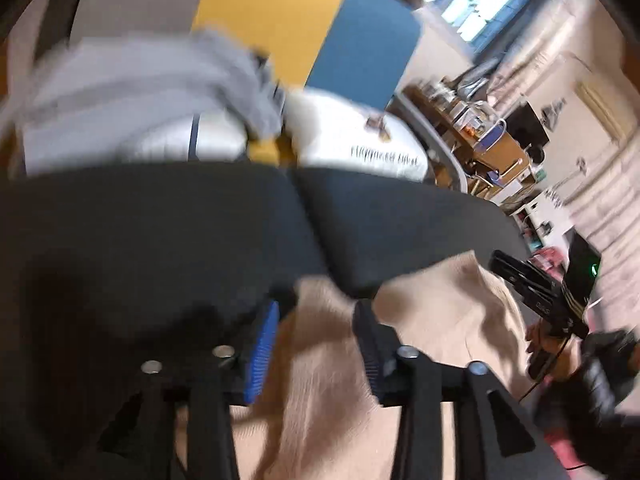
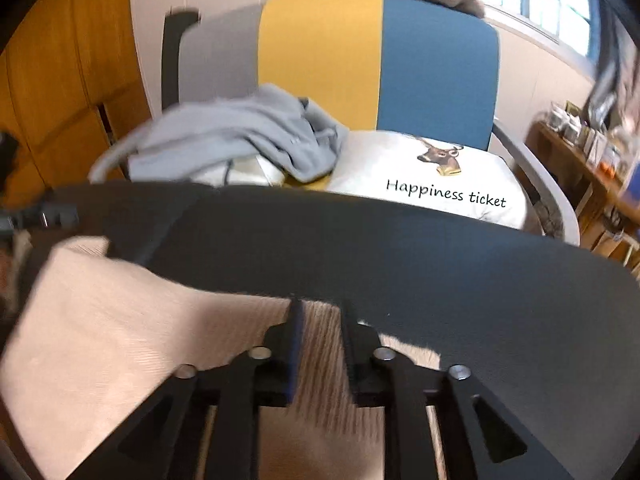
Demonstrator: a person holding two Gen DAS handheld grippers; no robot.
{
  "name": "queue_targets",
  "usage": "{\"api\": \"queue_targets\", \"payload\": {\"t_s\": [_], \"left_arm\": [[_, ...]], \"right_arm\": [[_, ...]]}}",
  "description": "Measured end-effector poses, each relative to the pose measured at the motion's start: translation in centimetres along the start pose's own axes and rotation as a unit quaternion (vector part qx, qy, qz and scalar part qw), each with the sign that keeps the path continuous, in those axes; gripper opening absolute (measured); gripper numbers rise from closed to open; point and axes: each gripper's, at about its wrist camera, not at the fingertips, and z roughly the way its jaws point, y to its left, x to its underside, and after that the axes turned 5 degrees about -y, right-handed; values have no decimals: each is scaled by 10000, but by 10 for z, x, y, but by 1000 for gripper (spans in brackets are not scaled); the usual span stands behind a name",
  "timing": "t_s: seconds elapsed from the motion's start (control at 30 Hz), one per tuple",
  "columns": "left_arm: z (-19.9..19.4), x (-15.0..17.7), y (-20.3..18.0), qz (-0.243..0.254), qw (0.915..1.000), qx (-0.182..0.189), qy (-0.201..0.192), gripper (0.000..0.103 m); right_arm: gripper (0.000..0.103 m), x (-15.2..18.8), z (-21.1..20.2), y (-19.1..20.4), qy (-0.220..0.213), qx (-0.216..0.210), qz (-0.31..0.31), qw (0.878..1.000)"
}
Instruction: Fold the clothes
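Nearest, a beige knit (image 2: 132,320) lies spread on the dark table (image 2: 440,264), reaching toward its left side. Both grippers hang over the cloth. The right gripper (image 2: 320,312) has its jaws a little apart with ribbed knit showing in the gap, pads not pressing. The left gripper (image 1: 316,320) stands wider, jaws apart over the knit, gripping nothing. Beyond the table's far edge stands a chair (image 2: 436,72) with grey, yellow and blue panels. On its seat lie a crumpled grey garment (image 2: 240,136) at left and a white pillow (image 2: 400,168) at right, printed with a deer head and "Happiness ticket".
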Motion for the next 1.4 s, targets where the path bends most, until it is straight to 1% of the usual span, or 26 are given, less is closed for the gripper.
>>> {"api": "queue_targets", "payload": {"t_s": [0.03, 0.1, 0.13, 0.2, 0.3, 0.37, 0.4, 0.43, 0.5, 0.57, 0.6, 0.63, 0.7, 0.73, 0.8, 0.87, 0.9, 1.0, 1.03, 1.07, 1.13, 1.2, 1.27, 1.3, 1.37, 1.4], "left_arm": [[4, 2, 6, -179, 9995, 235, 138, 43], [12, 7, 17, -532, 9948, 782, 380, 45], [15, 7, 21, -599, 9937, 858, 393, 46], [18, 5, 28, -718, 9938, 794, 298, 46], [19, 3, 39, -1065, 9894, 973, 190, 50], [21, 2, 35, -981, 9902, 973, 194, 51], [25, 0, 29, -865, 9912, 971, 233, 52], [30, -1, 22, -740, 9922, 966, 282, 54], [43, -2, 13, -582, 9939, 836, 430, 53], [44, -1, 0, -283, 9970, 609, 373, 47], [42, 0, -7, -115, 9988, 370, 293, 26], [37, 2, -12, -1, 9996, 217, 177, 0], [15, 8, -16, 90, 9995, 66, -286, 2], [1, 9, -17, 71, 9984, 92, -549, 2], [-31, 16, -16, 32, 9933, 102, -1152, 2], [-51, 18, -13, 6, 9873, -219, -1574, 2], [-54, 16, -8, -47, 9853, -440, -1649, 1], [-47, 10, 17, -516, 9842, -948, -1407, 12], [-46, 12, 21, -651, 9836, -1018, -1342, 12], [-46, 17, 15, -632, 9842, -965, -1345, 12], [-47, 28, -2, -509, 9858, -806, -1385, 17], [-44, 53, -25, 54, 9887, -882, -1212, 18], [-35, 82, -42, 541, 9850, -1256, -1051, 17], [-29, 96, -45, 668, 9823, -1479, -940, 19], [-16, 123, -48, 864, 9740, -1959, -739, 21], [-18, 130, -45, 747, 9741, -1991, -769, 21]], "right_arm": [[45, 3, -8, 1, -78, -126, 84, 9999], [51, 13, -23, 7, -118, -376, 220, 9990], [56, 18, -30, 11, -129, -501, 285, 9983], [61, 34, -38, 20, -62, -633, 369, 9973], [62, 60, -36, 32, 191, -768, 384, 9961], [67, 78, -28, 35, 373, -805, 500, 9948], [68, 84, -28, 35, 297, -831, 553, 9946], [74, 88, -29, 36, 162, -859, 588, 9944], [83, 91, -28, 37, 112, -1040, 557, 9930], [92, 91, -26, 38, 123, -1160, 524, 9918], [98, 90, -25, 39, 129, -1220, 508, 9911], [101, 90, -25, 39, 134, -1280, 491, 9905], [102, 91, -25, 42, 141, -1260, 433, 9910], [102, 92, -25, 43, 144, -1239, 402, 9914], [103, 92, -24, 44, 152, -1191, 345, 9922], [103, 92, -24, 46, 158, -1132, 278, 9931], [103, 92, -24, 48, 163, -1092, 236, 9936], [103, 91, -23, 50, 189, -996, 143, 9947], [103, 91, -22, 51, 199, -965, 113, 9951], [103, 91, -22, 51, 199, -953, 102, 9952], [103, 92, -22, 50, 188, -956, 109, 9952], [103, 91, -21, 48, 184, -977, 138, 9949], [103, 90, -20, 45, 186, -1012, 195, 9945], [103, 89, -21, 44, 210, -1046, 236, 9940], [103, 87, -24, 42, 275, -1125, 327, 9927], [103, 87, -31, 38, 268, -1106, 407, 9927]]}}
